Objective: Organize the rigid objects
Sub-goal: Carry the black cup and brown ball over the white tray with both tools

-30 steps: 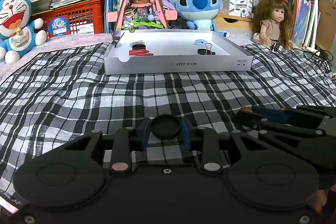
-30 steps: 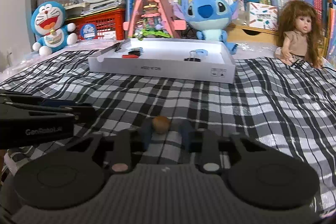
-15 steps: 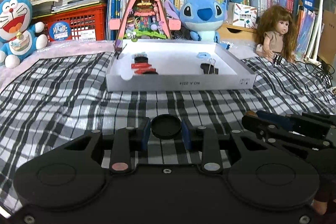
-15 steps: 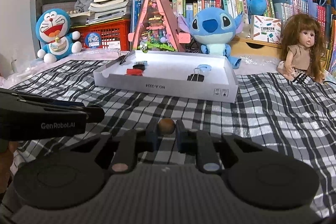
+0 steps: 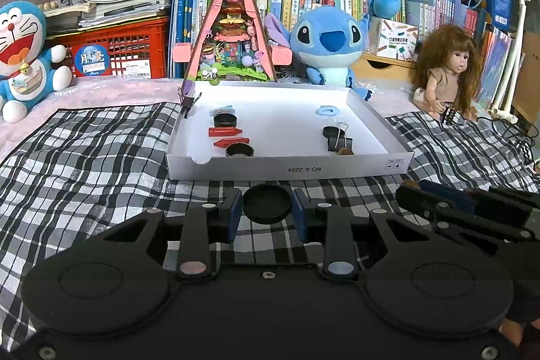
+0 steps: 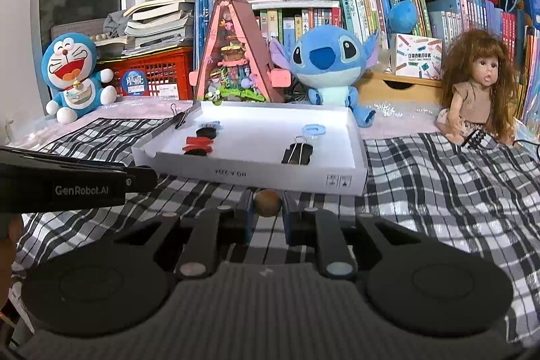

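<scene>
My left gripper [image 5: 267, 212] is shut on a round black cap [image 5: 266, 204], held above the checked cloth just short of the white shallow box [image 5: 287, 170]. My right gripper [image 6: 267, 212] is shut on a small brown ball [image 6: 267, 203], in front of the same white box [image 6: 249, 177]. Inside the box lie black caps [image 5: 224, 119], red pieces [image 5: 224, 132], a black binder clip [image 5: 339, 140], a small brown piece [image 5: 345, 151] and a pale blue ring [image 5: 326, 109]. The right gripper's fingers [image 5: 438, 196] show at the right of the left wrist view.
A black-and-white checked cloth [image 5: 94, 157] covers the surface. Behind the box stand a pink triangular toy house [image 5: 233, 32], a blue plush [image 5: 329, 43], a Doraemon plush [image 5: 23, 56], a doll [image 5: 445, 70], a red crate [image 5: 125, 51] and shelves of books.
Both grippers have risen and drawn closer to the white box, each still holding its object; the box now looks larger and more of its inside shows.
</scene>
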`<state>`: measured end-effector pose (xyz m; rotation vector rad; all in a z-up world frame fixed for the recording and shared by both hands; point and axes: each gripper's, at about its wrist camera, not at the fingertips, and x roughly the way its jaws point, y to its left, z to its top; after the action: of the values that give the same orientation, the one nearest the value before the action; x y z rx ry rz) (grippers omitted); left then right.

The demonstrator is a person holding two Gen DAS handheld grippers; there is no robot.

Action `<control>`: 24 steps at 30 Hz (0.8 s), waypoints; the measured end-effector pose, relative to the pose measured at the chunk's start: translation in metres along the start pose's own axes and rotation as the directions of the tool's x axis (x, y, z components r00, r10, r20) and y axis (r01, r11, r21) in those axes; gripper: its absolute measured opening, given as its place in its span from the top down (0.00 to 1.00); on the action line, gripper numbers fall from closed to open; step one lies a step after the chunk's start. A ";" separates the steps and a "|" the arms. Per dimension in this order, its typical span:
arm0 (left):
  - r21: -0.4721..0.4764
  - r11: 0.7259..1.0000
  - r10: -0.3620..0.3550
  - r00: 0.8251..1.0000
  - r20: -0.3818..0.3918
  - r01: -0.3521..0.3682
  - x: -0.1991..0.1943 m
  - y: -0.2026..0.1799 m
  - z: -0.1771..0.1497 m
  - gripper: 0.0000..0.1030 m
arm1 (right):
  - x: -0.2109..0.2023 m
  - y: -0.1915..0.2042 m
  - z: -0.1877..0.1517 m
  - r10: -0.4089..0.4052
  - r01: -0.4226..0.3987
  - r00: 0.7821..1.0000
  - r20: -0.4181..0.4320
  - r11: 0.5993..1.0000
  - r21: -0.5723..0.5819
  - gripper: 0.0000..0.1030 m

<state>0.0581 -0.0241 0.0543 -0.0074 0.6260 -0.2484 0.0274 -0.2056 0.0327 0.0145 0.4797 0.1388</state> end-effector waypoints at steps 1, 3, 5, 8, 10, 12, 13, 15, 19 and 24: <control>0.001 1.000 -0.002 1.000 -0.002 0.002 0.001 0.000 0.001 0.71 | 0.001 0.000 0.002 0.001 -0.001 1.000 -0.001 1.000 0.002 0.78; 0.003 1.000 0.001 1.000 -0.001 -0.001 0.001 0.001 0.003 0.71 | 0.002 -0.001 0.005 0.002 -0.002 1.000 0.000 1.000 0.006 0.78; 0.001 1.000 0.003 1.000 -0.001 -0.003 0.003 0.003 0.006 0.71 | 0.004 -0.002 0.008 0.003 -0.003 1.000 0.001 1.000 0.006 0.78; -0.003 1.000 0.006 1.000 -0.002 -0.006 0.005 0.005 0.011 0.71 | 0.006 -0.002 0.010 0.003 -0.003 1.000 -0.001 1.000 0.005 0.78; -0.004 1.000 0.010 1.000 0.001 -0.010 0.007 0.006 0.015 0.71 | 0.006 -0.002 0.011 0.003 -0.003 1.000 -0.001 1.000 0.005 0.78; -0.006 1.000 0.010 1.000 0.005 -0.010 0.009 0.006 0.020 0.71 | 0.010 -0.003 0.016 0.003 -0.003 1.000 -0.003 1.000 0.008 0.78; -0.009 1.000 0.010 1.000 0.006 -0.010 0.010 0.006 0.022 0.71 | 0.012 -0.004 0.019 0.003 -0.003 1.000 -0.004 1.000 0.008 0.78; -0.015 1.000 0.010 1.000 0.006 -0.010 0.013 0.007 0.026 0.71 | 0.016 -0.006 0.024 0.002 -0.002 1.000 -0.006 1.000 0.013 0.78; -0.026 1.000 0.010 1.000 0.003 -0.010 0.018 0.008 0.033 0.71 | 0.023 -0.011 0.032 0.000 0.000 1.000 -0.008 1.000 0.026 0.78; -0.031 0.999 0.011 1.000 0.001 -0.011 0.026 0.009 0.043 0.71 | 0.028 -0.017 0.039 -0.005 0.005 1.000 -0.007 0.999 0.035 0.78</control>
<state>0.1054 -0.0241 0.0735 -0.0343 0.6283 -0.2276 0.0725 -0.2181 0.0533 0.0472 0.4893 0.1253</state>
